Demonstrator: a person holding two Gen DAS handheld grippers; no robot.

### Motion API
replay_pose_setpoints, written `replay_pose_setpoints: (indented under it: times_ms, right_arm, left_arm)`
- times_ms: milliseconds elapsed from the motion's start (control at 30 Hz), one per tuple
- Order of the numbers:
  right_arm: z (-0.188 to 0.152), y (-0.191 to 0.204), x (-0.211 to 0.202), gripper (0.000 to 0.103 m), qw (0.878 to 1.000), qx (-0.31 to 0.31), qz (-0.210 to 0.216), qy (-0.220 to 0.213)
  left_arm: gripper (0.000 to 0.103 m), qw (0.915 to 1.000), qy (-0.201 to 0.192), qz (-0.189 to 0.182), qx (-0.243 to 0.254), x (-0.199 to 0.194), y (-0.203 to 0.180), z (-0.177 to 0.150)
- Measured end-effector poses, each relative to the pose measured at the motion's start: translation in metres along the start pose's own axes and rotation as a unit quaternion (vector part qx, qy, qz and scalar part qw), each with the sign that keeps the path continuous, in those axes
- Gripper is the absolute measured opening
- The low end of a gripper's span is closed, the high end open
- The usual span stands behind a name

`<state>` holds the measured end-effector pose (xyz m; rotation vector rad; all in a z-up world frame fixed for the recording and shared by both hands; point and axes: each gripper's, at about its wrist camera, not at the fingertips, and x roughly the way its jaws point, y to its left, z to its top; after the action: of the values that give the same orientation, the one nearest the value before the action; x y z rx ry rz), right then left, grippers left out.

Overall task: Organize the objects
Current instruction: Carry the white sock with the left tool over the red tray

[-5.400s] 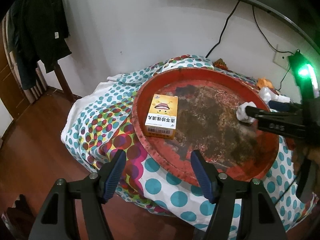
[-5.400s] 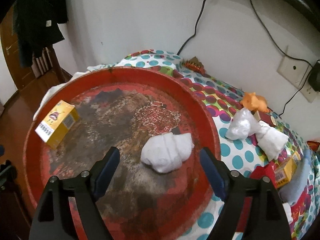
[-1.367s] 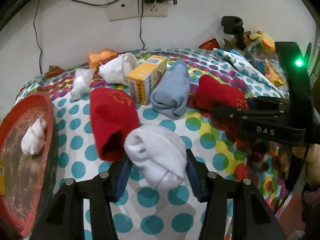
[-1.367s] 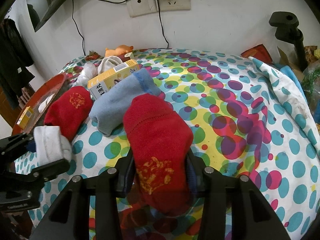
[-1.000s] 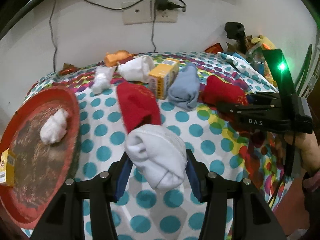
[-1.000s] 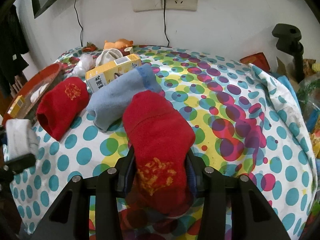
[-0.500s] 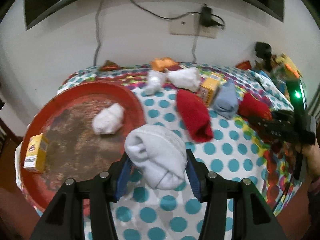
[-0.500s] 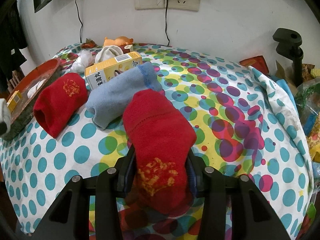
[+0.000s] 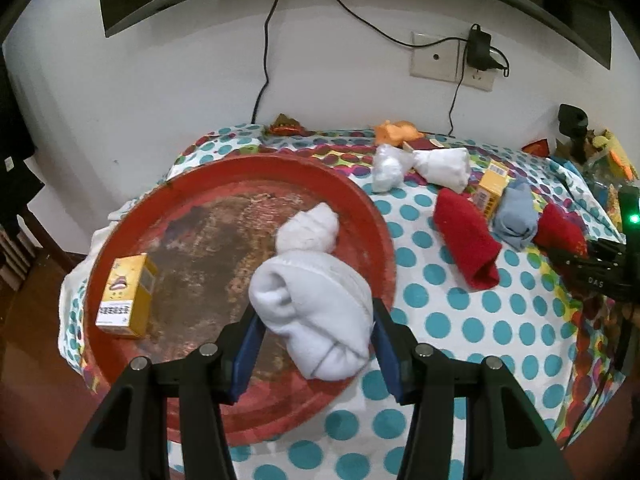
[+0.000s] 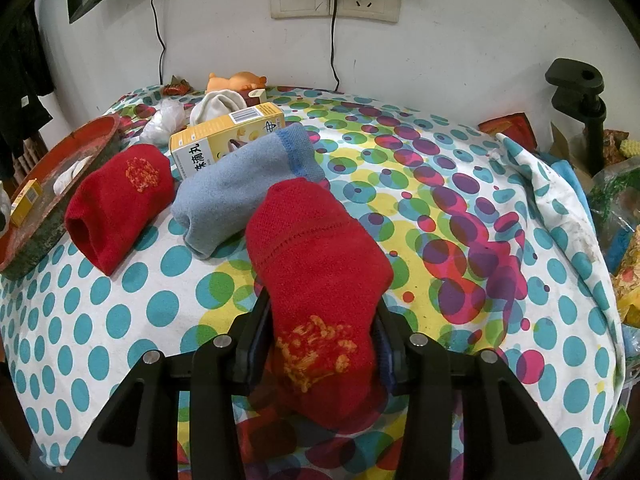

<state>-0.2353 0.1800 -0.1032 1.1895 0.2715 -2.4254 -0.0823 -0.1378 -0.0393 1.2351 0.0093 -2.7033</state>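
While a rolled white sock (image 9: pixel 316 312) sits pinched between its blue-padded fingers (image 9: pixel 245 344), the left tool (image 9: pixel 312 344) hangs over the near right part of a round red tray (image 9: pixel 376 216), its jaws closed onto the bundle's sides. The sock is thick, soft and off-white, folded over itself into a fat lump with a rounded cuff at about 10 o'clock and a seamed end at 5 o'clock. It is held clear above the tray's worn, brown-stained floor. Just beyond it, at 12 o'clock, a second white sock bundle (image 9: pixel 308 228) lies on the tray, and a small yellow box (image 9: pixel 124 296) rests flat at 9 o'clock near the tray's left rim.

The right tool (image 10: pixel 320 340) is clamped on a red sock (image 10: pixel 316 280), its jaws pressed against both sides. That sock is a coarse knit in bright red, with a stitched seam line across its middle and an orange-yellow embroidered motif near the gripped end; its far end lies on the polka-dot cloth (image 10: pixel 460 184) covering the surface. Touching its far end at 11 o'clock lies a folded light-blue sock (image 10: pixel 240 192) with a darker blue cuff. At 10 o'clock, a second red sock (image 10: pixel 120 200) with the same embroidery lies near the tray. A longer yellow box (image 10: pixel 228 136) sits behind the blue sock, against it. Farther back, near the wall, are a loose white sock (image 10: pixel 218 106), a crumpled white bag (image 10: pixel 166 120) and an orange toy (image 10: pixel 236 80).
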Motion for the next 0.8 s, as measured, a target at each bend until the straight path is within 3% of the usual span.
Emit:
replay_pose_setpoints:
  times_ms: [800]
  right_arm:
    - [0.0,0.001,0.0,0.042,1.0,0.0,-0.002,0.0]
  left_arm:
    - [0.052,0.9947,0.041,0.071,-0.062,0.035,0.077,-0.014]
